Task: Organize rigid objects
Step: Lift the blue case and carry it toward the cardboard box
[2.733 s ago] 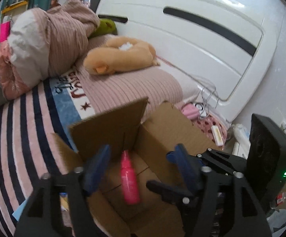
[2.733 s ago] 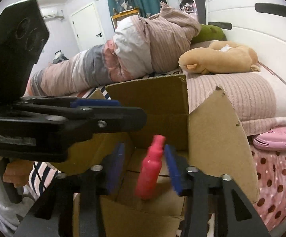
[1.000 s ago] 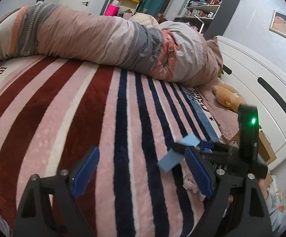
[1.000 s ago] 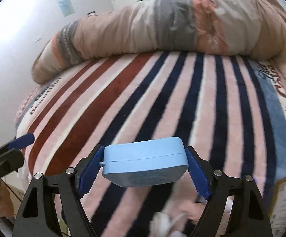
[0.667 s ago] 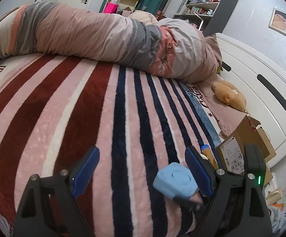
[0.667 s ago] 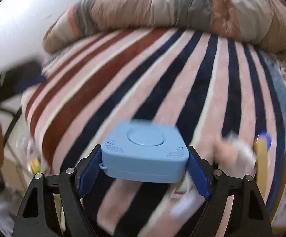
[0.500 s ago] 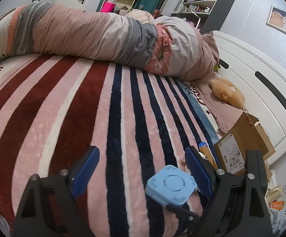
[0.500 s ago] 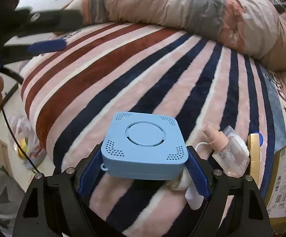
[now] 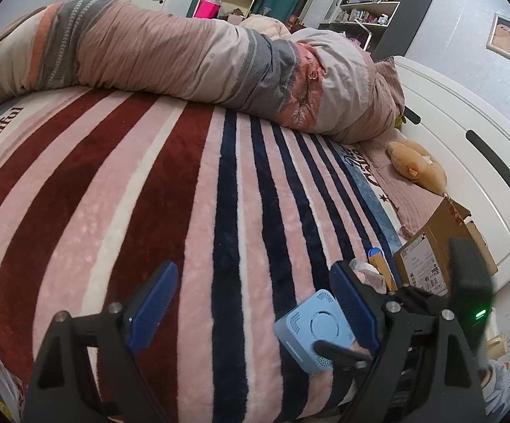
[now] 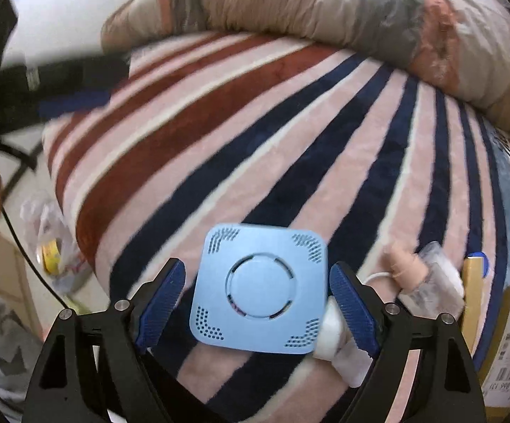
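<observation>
The right gripper [image 10: 257, 294] has let go: its jaws now stand apart around the blue square device [image 10: 259, 289], lying low-centre on the striped bed [image 10: 290, 134], so regrasping comes next; the left gripper's [image 9: 253, 303] jaws hang apart, empty.

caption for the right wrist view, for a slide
Right hand-held gripper open around a blue square device lying on the striped blanket, a small spray bottle beside it.
</observation>
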`<state>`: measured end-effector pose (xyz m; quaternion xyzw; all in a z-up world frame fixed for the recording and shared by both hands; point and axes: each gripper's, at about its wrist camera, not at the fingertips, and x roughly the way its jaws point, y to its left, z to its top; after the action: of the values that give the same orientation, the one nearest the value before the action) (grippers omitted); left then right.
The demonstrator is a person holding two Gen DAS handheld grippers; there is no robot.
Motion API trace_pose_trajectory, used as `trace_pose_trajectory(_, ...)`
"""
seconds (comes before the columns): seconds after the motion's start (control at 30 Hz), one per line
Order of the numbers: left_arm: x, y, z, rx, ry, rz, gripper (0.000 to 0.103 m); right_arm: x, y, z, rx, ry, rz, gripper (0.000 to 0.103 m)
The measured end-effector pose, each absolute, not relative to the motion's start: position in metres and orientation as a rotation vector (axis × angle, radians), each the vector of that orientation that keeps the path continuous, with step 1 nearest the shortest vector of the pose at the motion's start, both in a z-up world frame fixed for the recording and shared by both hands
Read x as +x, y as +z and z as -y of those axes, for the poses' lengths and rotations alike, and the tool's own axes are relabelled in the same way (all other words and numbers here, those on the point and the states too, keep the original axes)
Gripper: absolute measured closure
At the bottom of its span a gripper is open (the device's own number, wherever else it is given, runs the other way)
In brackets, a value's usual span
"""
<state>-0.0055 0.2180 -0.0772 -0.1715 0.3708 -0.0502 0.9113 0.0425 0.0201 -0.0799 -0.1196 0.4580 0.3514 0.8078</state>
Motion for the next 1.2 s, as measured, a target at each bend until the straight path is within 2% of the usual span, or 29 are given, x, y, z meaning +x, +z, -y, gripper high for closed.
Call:
trace_pose_trajectory(0.23, -0.006, -0.078, -0.218, -0.354, -0.107, -0.767, 0.017, 0.031, -0.081, -0.009, -0.179, 0.83, -1.087, 0.02)
trace_pose_trajectory(0.63, -0.009, -0.083, -0.216, -0.351, -0.111, -0.786, 0.017, 0.053, -0.116, -0.027, -0.221, 0.778, -1.115, 0.02)
trace_pose_trajectory(0.9, -0.004, -0.096, -0.212, -0.377, -0.182, -0.836, 0.017, 0.042, -0.107, -0.028, -0.276, 0.763, -1.029, 0.023)
trace_pose_trajectory(1.2, 0.01, -0.085, -0.182, -0.388, -0.338, -0.841, 0.017, 0.032, -0.058, -0.009, -0.214, 0.822, -0.869, 0.023)
